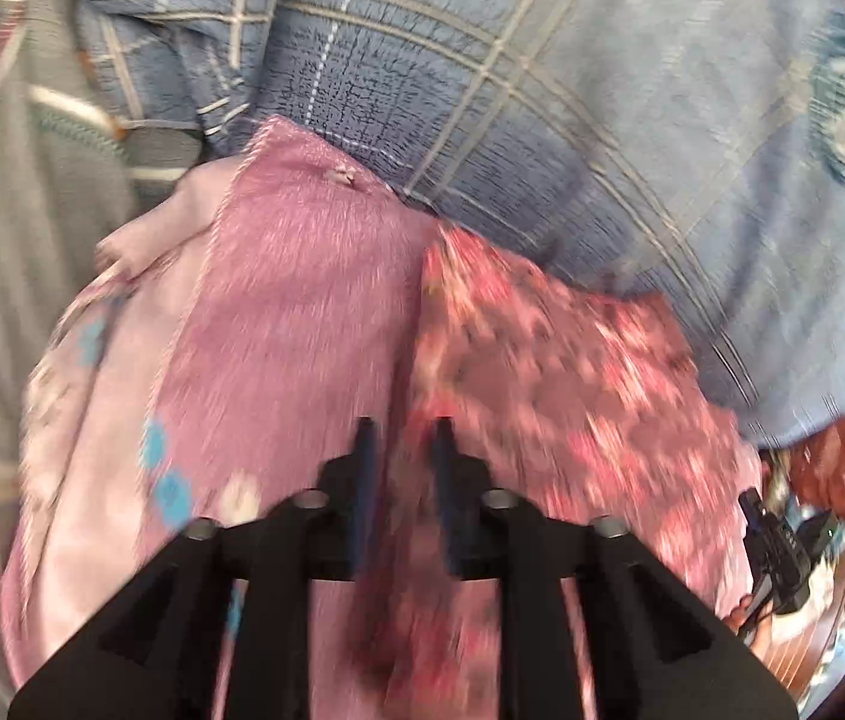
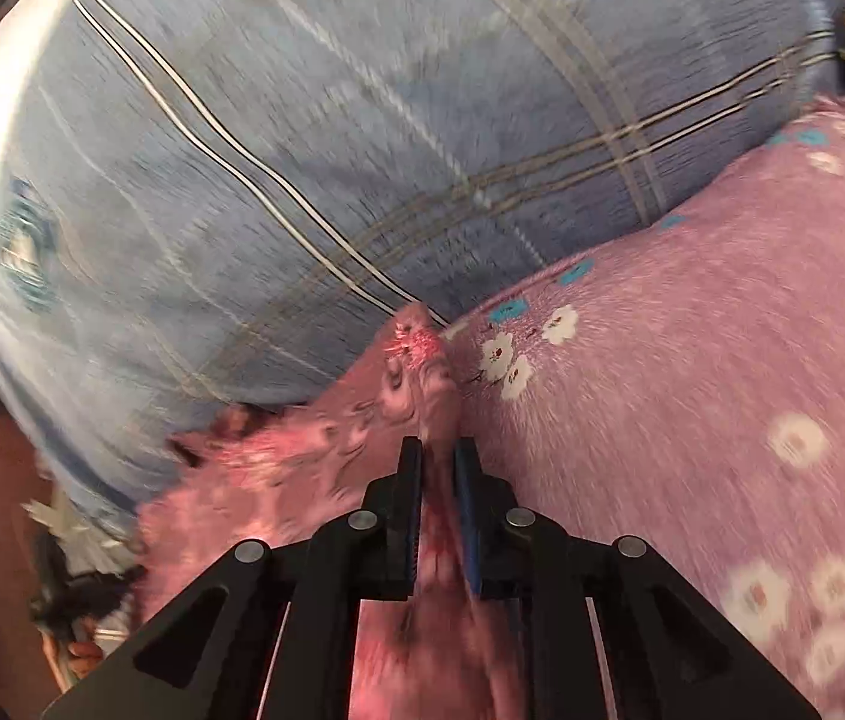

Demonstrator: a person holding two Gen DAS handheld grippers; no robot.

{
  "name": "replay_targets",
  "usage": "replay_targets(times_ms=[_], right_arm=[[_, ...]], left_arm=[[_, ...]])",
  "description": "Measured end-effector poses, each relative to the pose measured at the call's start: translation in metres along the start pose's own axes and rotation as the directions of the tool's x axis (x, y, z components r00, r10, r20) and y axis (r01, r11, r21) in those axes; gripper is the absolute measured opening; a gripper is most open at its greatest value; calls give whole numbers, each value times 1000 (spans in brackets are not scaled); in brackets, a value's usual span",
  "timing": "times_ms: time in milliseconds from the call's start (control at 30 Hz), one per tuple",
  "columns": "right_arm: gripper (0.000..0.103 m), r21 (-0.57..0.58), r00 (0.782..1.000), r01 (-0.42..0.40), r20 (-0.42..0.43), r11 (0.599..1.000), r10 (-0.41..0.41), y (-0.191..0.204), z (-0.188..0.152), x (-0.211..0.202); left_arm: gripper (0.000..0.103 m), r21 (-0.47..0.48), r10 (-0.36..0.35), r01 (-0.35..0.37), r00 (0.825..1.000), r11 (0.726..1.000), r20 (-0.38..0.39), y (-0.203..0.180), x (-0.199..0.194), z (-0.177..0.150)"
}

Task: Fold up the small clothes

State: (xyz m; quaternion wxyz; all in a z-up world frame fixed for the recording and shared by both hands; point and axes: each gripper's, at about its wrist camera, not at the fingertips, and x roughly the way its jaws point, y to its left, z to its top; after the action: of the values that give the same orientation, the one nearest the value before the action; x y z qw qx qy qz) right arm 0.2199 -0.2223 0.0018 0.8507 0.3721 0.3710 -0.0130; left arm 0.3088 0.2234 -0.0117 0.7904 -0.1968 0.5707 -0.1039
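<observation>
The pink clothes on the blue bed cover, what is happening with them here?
A person is folding small clothes with two hand-held grippers. The right hand-held gripper is shut on the red-pink floral garment, beside the lilac flowered cloth. The left hand-held gripper hovers over both, on the blue checked cover.

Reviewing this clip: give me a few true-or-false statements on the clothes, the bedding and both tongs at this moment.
1. The right tongs are closed on the red-pink floral cloth. True.
2. The cloth lies on a bare wooden table. False: it lies on a blue checked sheet.
3. A purple-pink garment with white flowers lies beside the floral cloth. True.
4. The left tongs stand wide open, high above the fabric. False: their jaws are narrow and down at the fabric.
5. The sheet is plain white. False: it is blue with crossing stripes.
</observation>
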Motion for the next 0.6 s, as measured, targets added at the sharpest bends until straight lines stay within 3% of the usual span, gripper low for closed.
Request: replay_targets(times_ms=[67,133,200,267,333,600], right_arm=[[18,-2,999,-48,11,999,48,-5,-17,-32],[28,-5,997,-80,16,997,80,-5,-37,-56],[38,5,994,-103,22,995,103,-4,-60,-75],[45,26,993,-110,32,994,110,-13,-77,-94],[47,34,996,-89,29,995,89,-20,-91,-106],[48,79,997,-71,-12,994,72,-29,-112,-79]], left_arm=[[57,16,-52,51,998,999,23,-3,-19,-27],[63,32,-112,111,993,993,40,-10,-34,-58],[65,30,-181,180,983,983,35,-17,-39,-83],[66,8,-232,232,973,973,22,-39,-18,-105],[66,-15,-279,279,960,960,9,-37,-14,-123],[66,-195,-309,303,951,933,5,-17,4,-149]])
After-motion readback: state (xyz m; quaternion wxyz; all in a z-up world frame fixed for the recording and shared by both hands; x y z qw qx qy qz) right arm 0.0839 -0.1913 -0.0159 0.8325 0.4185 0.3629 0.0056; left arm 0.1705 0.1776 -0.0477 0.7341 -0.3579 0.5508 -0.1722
